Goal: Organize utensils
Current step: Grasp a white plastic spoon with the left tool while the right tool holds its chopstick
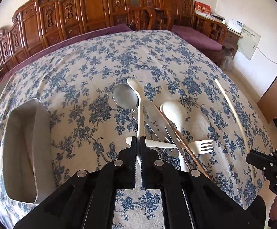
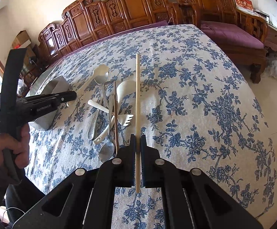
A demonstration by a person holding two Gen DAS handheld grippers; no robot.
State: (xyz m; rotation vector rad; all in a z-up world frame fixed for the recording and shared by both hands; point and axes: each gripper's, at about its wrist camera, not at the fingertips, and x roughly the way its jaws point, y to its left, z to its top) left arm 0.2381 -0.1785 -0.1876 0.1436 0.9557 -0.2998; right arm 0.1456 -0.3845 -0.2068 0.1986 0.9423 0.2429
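The left tool is clamped on the handle of a white spoon, which seems lifted off the pile of utensils on the floral bench. The right tool is closed tight on 1 pale chopstick, held clear of the cloth. A steel container stands left of the pile.

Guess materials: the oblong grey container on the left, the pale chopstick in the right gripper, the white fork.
Oblong grey container: likely stainless steel, brushed, with dull grey sheen and thin bent walls. Pale chopstick in the right gripper: cream, matte; plastic or bamboo, unclear. White fork: probably plastic or melamine, opaque white with thick soft-edged tines.
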